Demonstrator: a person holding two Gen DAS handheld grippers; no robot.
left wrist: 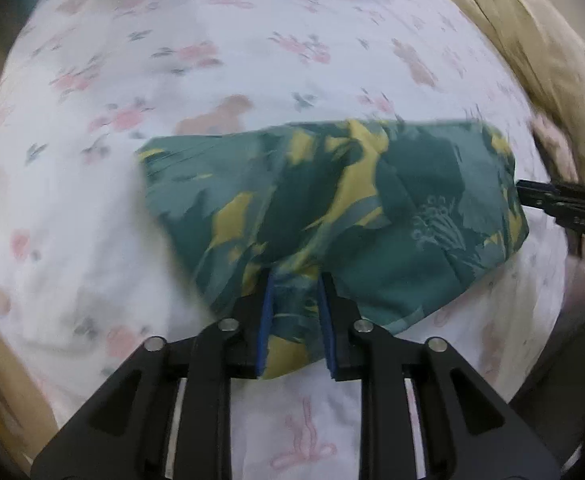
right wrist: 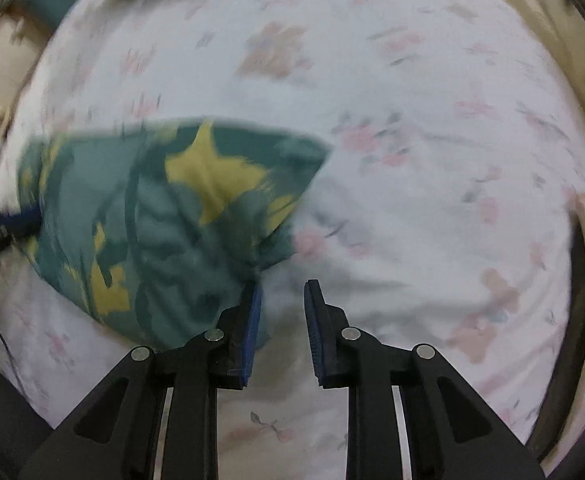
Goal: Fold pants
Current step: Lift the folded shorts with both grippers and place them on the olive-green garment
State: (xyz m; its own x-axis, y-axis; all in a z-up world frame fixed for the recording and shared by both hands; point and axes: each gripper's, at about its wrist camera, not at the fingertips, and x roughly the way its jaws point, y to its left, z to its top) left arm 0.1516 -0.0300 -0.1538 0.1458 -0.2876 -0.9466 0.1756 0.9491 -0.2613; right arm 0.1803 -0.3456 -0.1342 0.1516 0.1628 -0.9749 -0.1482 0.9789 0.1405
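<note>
Left gripper (left wrist: 295, 300) straddles the folded pants' (left wrist: 332, 208) near edge, jaws parted; right gripper (right wrist: 282, 308) gapes empty just right.

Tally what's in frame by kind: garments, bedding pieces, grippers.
Garments: 1, the green and yellow pants.
Bedding pieces: 2, the floral sheet and the beige blanket.
Grippers: 2, the left gripper with pants cloth between its fingers and the right gripper, open.
Total: 5

Left gripper (left wrist: 295, 280) straddling pants (left wrist: 372, 200), bedsheet (left wrist: 172, 60)
</note>
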